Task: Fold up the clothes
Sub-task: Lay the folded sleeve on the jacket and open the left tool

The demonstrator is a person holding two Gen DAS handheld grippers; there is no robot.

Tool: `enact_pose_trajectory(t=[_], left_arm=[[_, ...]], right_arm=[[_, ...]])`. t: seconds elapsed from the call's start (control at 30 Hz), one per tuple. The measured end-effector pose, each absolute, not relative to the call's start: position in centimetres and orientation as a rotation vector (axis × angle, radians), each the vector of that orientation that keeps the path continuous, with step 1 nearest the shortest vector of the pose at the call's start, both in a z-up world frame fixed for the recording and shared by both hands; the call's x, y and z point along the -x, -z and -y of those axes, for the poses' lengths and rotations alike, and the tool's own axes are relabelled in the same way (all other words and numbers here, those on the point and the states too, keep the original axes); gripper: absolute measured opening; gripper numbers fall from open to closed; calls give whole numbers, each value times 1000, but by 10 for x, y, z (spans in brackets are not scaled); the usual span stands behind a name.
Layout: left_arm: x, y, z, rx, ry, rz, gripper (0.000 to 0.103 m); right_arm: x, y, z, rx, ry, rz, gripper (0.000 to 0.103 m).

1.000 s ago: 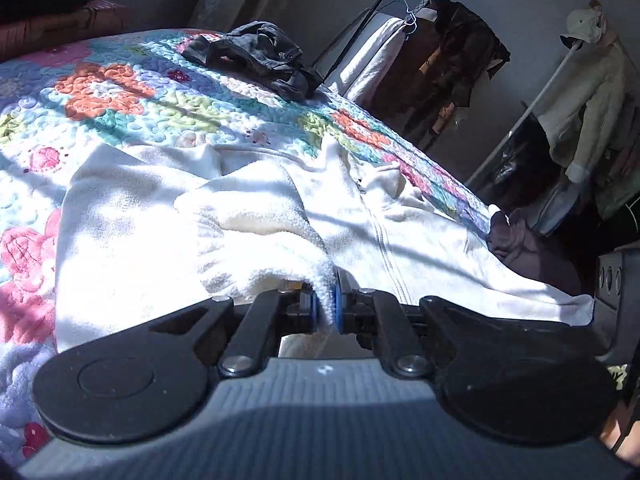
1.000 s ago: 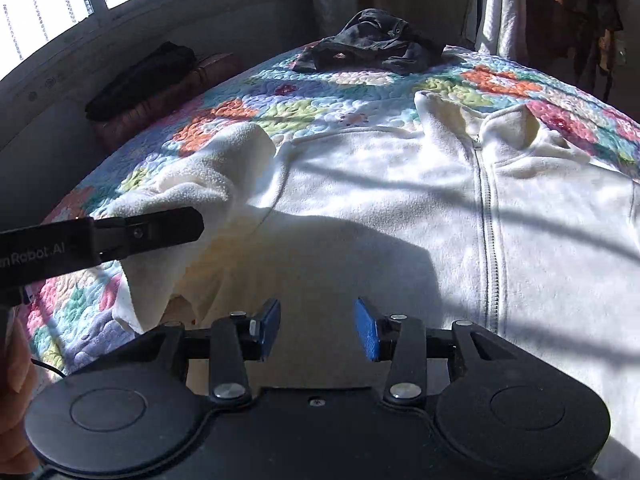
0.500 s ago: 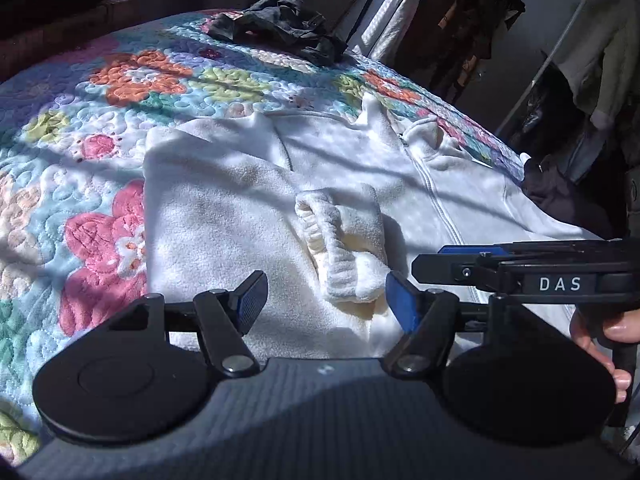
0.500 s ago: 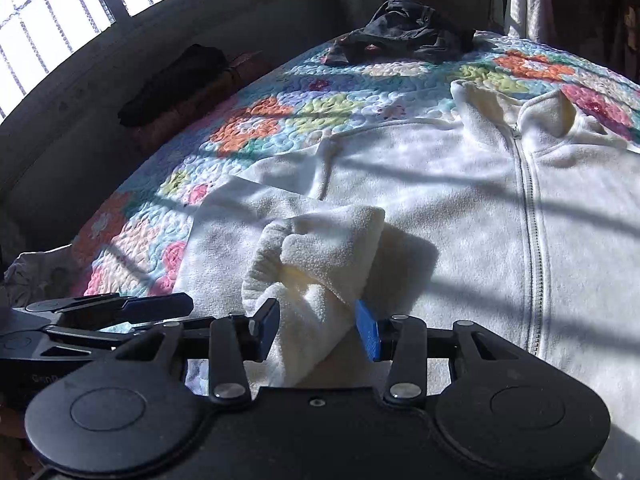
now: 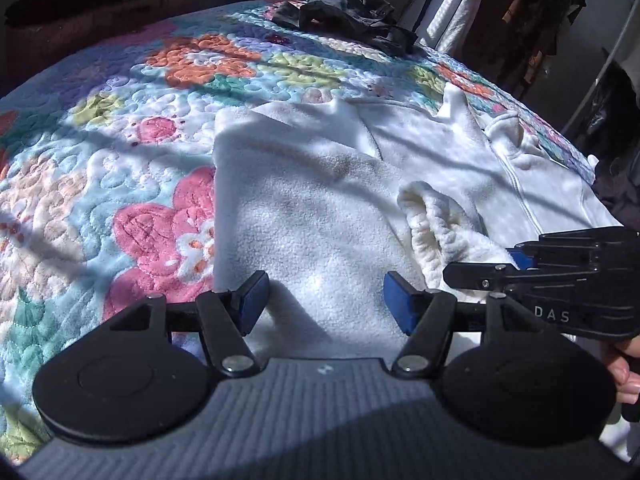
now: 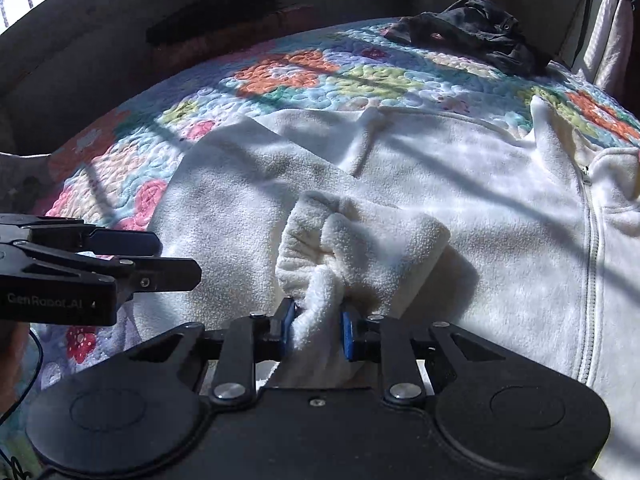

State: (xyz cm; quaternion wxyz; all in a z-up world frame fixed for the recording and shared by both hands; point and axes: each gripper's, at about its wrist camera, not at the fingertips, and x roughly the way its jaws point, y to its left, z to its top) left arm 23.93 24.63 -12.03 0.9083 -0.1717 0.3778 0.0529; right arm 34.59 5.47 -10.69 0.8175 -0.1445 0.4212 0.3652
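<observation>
A white fleece jacket (image 6: 500, 208) is lying front-up on a bed, straight ahead of both tools. Its pile is looking short and nubbly, with a stitched zipper (image 6: 592, 240) running down to the right of the right tool and a soft stand-up collar (image 6: 560, 136) sitting at the far end. One sleeve (image 5: 304, 208) is lying folded back across the chest, ending in a ribbed, puckered cuff (image 6: 320, 248) that is opening like a small pouch.

The right tool (image 6: 318, 330) is closing narrowly on the cuff, a thick bunch of fleece sitting pinched between its blue pads (image 6: 347, 334). The left tool (image 5: 326, 302) is standing wide, holding nothing, its flat blue pads (image 5: 256, 296) hovering over the sleeve; whether they are touching the cloth is unclear. In the left wrist view the right tool (image 5: 480, 274) is showing as a black jointed bar just right of the left tool, reaching into the cuff (image 5: 436, 228).

Under the jacket a quilt (image 5: 120, 184) is spreading out, puffy and stitched in swirls, with pink, orange, green and teal flowers. Beyond both tools, at the quilt's far edge, a dark crumpled garment (image 6: 472, 32) is lying in a limp heap. Striped shadows are crossing the fleece and the quilt.
</observation>
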Motion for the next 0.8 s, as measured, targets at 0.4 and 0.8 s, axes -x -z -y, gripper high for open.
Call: enact_pose_trajectory(t=[0.4,0.8], left_arm=[[-255,113,-232,462,-26,-726,65],[-270,124,-205,323,47,-805,69]], right_arm=[[-375,62,43,290,-441,-702,19],[-405,66,109,181,-175,-638,19]])
